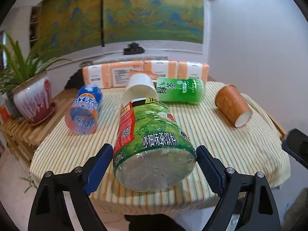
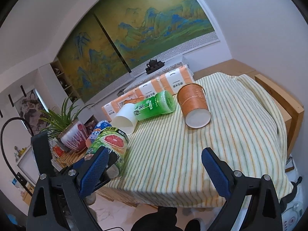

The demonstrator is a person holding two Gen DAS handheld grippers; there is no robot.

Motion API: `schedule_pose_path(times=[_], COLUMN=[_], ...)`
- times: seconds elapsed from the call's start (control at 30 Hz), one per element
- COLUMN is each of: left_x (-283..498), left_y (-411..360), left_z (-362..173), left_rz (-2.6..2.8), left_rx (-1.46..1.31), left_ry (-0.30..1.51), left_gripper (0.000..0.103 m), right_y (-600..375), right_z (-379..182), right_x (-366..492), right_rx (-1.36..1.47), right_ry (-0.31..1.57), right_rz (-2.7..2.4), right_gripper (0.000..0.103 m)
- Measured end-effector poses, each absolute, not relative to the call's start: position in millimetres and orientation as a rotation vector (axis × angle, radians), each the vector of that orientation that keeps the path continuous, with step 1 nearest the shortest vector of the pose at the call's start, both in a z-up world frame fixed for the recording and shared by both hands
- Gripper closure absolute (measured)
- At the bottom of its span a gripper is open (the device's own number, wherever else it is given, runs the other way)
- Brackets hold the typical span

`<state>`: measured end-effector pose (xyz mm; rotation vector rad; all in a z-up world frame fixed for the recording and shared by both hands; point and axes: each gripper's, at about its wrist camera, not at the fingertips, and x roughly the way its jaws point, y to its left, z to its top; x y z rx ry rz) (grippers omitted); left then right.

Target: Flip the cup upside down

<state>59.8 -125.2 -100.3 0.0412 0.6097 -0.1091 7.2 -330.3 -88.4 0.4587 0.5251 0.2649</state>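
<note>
A large green tea bottle cup (image 1: 152,142) lies on its side on the striped cloth, base toward me. My left gripper (image 1: 155,154) is open, its blue pads either side of the base, close but not pressing. The same cup shows in the right wrist view (image 2: 109,146), behind the left gripper. My right gripper (image 2: 154,171) is open and empty above the table's near edge. An orange paper cup (image 2: 194,105) lies on its side ahead of it, mouth toward me; it also shows in the left wrist view (image 1: 233,105).
A white paper cup (image 1: 139,88), a green tea cup (image 1: 181,90) and a blue and orange cup (image 1: 84,109) lie on the cloth. Orange tissue packs (image 1: 146,73) line the far edge. A potted plant (image 1: 30,98) stands on a slatted bench at left.
</note>
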Motion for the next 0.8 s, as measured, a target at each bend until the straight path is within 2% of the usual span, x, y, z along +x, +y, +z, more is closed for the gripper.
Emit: schedule_pose_path(times=[0.37,0.8], left_x=[61.9,65.5], left_y=[-115.4,-109.6], left_z=[-78.5,-55.3], left_rz=[-0.239,-0.293], left_rx=[0.118,0.142], left_ry=[0.664,0.623], left_gripper=[0.013,0.013], right_y=[-316.6,-311.0], right_z=[-85.0,-81.5], right_x=[21.5,18.7], right_rx=[0.416,0.408], right_ry=[0.522,0.524], right_rz=[0.275,0.251], right_gripper=[0.007,0.007])
